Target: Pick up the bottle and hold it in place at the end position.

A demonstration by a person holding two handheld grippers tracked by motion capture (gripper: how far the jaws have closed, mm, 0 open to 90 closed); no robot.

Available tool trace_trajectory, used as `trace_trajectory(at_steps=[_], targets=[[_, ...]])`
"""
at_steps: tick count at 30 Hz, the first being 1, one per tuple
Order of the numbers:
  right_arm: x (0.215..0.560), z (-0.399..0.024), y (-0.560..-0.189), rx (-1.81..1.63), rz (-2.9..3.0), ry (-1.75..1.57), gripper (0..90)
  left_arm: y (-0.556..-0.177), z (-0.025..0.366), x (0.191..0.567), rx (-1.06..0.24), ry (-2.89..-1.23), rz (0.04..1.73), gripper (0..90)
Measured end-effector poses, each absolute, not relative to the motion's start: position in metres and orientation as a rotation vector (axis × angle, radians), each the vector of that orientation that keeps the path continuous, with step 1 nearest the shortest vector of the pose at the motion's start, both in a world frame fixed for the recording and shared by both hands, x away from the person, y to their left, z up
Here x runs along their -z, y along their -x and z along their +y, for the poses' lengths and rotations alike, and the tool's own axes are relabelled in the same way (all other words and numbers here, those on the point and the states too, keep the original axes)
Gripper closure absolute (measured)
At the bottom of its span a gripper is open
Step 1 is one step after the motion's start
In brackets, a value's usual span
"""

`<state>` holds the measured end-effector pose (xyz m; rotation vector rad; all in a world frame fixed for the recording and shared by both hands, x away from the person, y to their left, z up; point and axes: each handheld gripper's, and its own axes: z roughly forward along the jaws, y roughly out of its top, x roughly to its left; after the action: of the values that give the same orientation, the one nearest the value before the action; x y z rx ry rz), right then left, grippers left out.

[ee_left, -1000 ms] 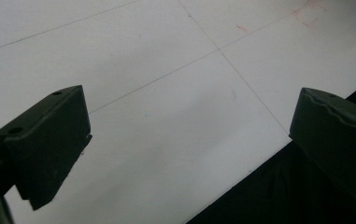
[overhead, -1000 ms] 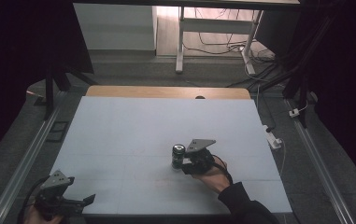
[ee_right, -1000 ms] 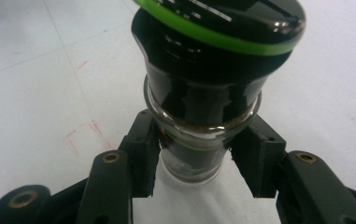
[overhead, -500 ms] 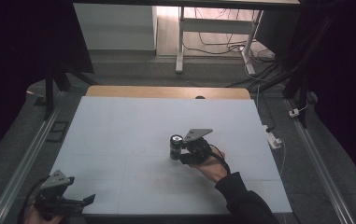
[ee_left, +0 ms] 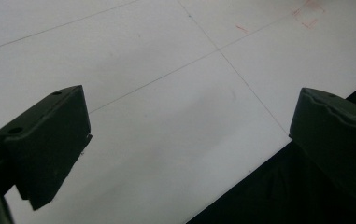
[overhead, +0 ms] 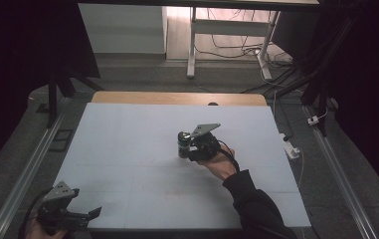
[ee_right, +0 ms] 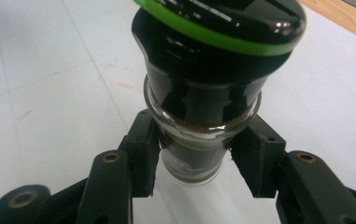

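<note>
we see matte black two-jaw left gripper [overhead: 93,212] with grey three-cornered plate [overhead: 60,190] on top, black cable trailing. black right gripper [overhead: 186,146] has same grey plate, brass-coloured screws at the jaw pivots. person wears dark long sleeve [overhead: 254,207].

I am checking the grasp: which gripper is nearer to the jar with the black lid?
Right. The right gripper has its jaws closed on the jar; the left gripper waits at the table's near left corner.
</note>
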<state>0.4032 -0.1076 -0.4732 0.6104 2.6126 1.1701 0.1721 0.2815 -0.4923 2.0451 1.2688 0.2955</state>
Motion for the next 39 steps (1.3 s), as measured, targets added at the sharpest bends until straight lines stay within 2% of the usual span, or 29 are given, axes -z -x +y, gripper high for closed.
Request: trace_trajectory(at_steps=[17,39], targets=[[0.485,-0.096,-0.435,-1.132,2.606,-0.633,52.4,-0.172,0.282,0.492,-0.291,-2.043,1.271,0.0],[0.502,-0.09,-0.439,-1.121,2.631,-0.613,52.4,-0.172,0.282,0.492,-0.292,-2.045,1.266,0.0]])
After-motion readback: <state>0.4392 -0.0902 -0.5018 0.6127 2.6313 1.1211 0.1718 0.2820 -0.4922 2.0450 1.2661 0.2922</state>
